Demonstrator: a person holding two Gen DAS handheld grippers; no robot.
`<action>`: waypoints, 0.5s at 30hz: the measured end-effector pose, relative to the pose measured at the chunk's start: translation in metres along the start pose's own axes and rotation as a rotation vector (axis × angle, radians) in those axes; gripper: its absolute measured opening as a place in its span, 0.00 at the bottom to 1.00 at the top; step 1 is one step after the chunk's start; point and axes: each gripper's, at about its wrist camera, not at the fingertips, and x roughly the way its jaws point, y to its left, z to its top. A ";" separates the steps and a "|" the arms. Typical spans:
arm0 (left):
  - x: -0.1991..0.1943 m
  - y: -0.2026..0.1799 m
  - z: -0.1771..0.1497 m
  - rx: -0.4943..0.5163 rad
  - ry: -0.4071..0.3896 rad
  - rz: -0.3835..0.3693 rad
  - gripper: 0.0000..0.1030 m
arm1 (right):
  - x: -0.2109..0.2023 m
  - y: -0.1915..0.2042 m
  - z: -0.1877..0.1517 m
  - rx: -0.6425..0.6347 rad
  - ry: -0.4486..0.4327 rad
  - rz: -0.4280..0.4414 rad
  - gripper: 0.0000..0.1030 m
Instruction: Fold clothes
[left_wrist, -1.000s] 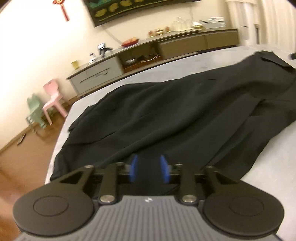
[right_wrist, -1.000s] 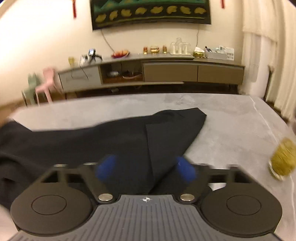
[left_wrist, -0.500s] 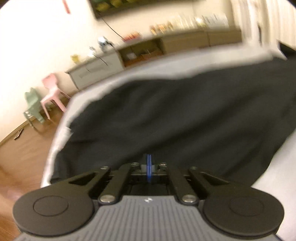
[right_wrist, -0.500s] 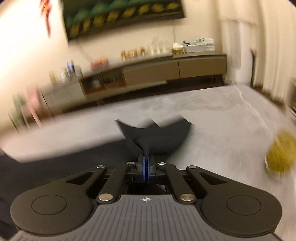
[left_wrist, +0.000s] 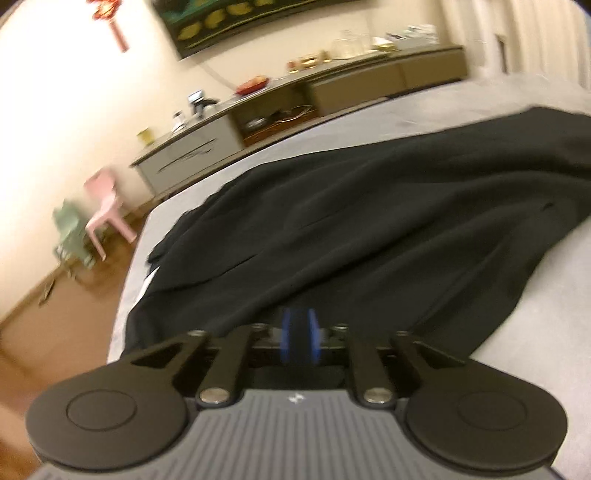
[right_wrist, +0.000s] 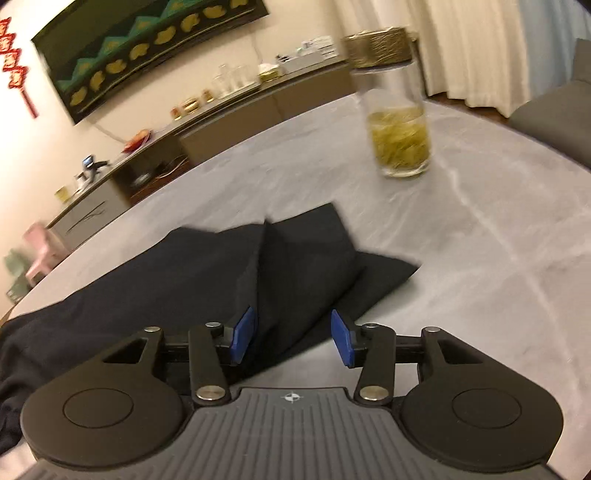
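Where cloth (right_wrist: 229, 273) ends, glass (right_wrist: 397, 122) holds, seemingly, tea leaves.

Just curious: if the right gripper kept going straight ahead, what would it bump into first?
Probably the black garment: the open right gripper points at its raised fold. The tea glass stands farther off to the right.

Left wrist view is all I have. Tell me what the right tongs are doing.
Observer: The right tongs are open, blue pads apart, straddling a raised fold of the black fabric garment without pinching it.
Operator: Report anything near them.
Observer: A clear glass tumbler of yellow-green tea stands upright on the grey table, beyond the garment's corner and apart from it.
Operator: Give me the corner's state.
Observer: It lies doubled over, with a pointed flap resting flat on the table.
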 end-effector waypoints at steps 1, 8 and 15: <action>0.007 -0.005 0.000 0.021 0.015 -0.004 0.23 | 0.004 -0.001 0.004 0.002 0.004 -0.003 0.48; 0.032 0.023 -0.019 -0.095 0.105 0.008 0.20 | 0.042 -0.006 0.030 0.026 0.066 -0.006 0.37; 0.036 0.111 -0.061 -0.350 0.279 0.279 0.13 | 0.076 0.005 0.059 -0.126 0.064 -0.097 0.10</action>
